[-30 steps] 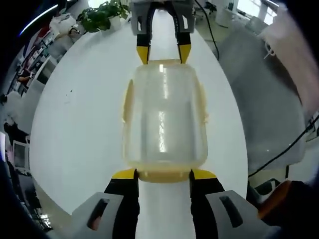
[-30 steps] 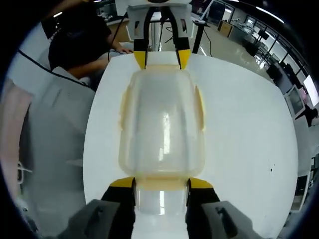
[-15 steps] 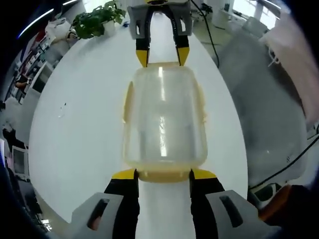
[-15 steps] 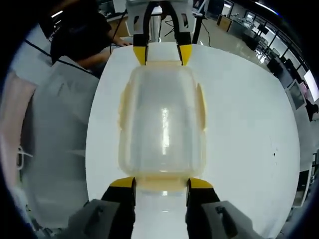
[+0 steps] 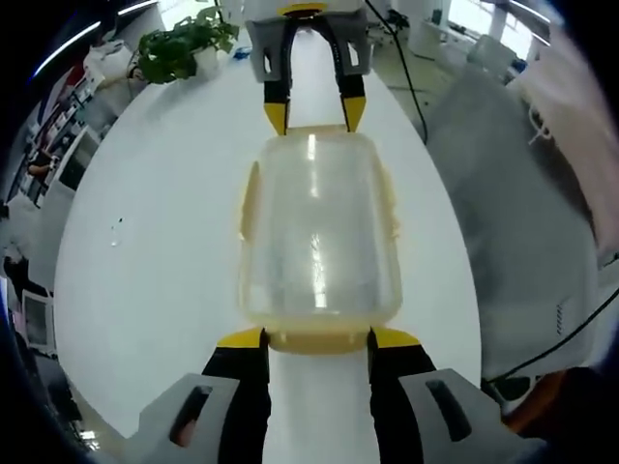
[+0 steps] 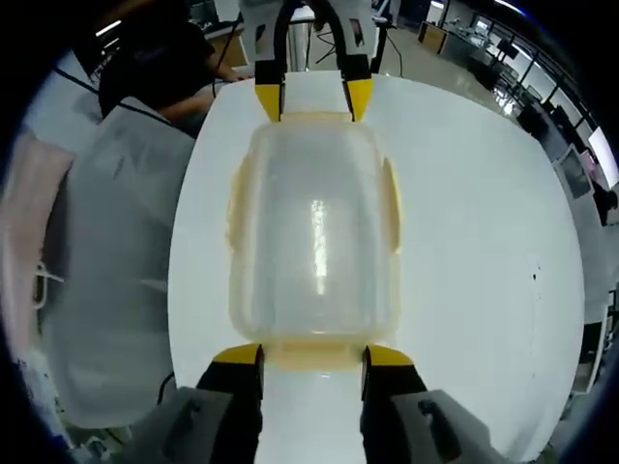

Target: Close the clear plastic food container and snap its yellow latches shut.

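Between both tools (image 5: 314, 338), unlabelled clear container (image 5: 317, 237)

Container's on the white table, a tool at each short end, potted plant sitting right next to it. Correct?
Not the plant. In the left gripper view the potted plant stands far off at the white table edge, well apart from the container. A tool at each short end is right.

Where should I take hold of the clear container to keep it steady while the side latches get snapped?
Probably by its two short ends, one tool from each end along the long axis, as now: the left tool straddles the container's near end, the right tool the far. That leaves the yellow latches on the long sides free.
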The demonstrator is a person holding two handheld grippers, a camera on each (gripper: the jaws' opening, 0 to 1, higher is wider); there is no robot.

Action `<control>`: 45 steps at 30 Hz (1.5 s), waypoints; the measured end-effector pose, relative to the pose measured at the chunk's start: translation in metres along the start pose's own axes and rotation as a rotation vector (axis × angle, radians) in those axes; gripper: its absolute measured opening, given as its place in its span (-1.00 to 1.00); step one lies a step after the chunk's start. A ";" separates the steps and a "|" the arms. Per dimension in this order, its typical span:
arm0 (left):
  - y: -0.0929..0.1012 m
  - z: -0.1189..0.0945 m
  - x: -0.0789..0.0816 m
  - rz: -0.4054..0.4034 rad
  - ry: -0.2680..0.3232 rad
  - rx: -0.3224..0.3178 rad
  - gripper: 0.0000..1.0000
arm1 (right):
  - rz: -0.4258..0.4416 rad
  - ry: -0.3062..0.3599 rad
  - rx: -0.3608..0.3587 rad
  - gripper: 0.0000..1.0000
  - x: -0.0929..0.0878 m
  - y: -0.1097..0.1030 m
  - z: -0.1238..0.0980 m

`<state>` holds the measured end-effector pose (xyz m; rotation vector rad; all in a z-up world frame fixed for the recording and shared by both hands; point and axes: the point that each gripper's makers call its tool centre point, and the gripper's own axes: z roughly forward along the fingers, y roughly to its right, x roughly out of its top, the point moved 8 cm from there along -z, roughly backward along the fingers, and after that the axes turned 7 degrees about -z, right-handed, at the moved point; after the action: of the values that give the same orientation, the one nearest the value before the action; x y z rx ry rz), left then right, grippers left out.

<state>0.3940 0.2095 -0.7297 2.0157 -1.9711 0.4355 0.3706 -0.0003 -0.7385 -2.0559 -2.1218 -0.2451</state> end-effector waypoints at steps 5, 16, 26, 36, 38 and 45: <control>-0.001 0.005 0.006 0.006 -0.001 0.005 -0.26 | 0.006 -0.011 -0.001 -0.26 -0.006 0.002 -0.002; -0.002 0.015 0.016 0.008 0.011 0.007 -0.26 | 0.014 -0.040 0.005 -0.26 -0.019 0.002 -0.002; -0.001 0.019 0.015 0.011 0.018 0.007 -0.26 | 0.022 -0.041 0.009 -0.26 -0.022 0.002 0.000; -0.003 0.030 0.014 0.004 0.011 -0.003 -0.26 | 0.016 -0.071 0.014 -0.26 -0.024 0.004 0.007; -0.004 0.032 0.013 0.000 0.012 -0.005 -0.26 | 0.017 -0.067 0.010 -0.25 -0.025 0.004 0.007; -0.005 0.034 0.011 -0.007 0.019 -0.019 -0.26 | 0.016 -0.066 0.010 -0.25 -0.025 0.004 0.009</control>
<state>0.3993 0.1855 -0.7562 1.9997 -1.9490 0.4308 0.3752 -0.0224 -0.7532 -2.1020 -2.1390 -0.1662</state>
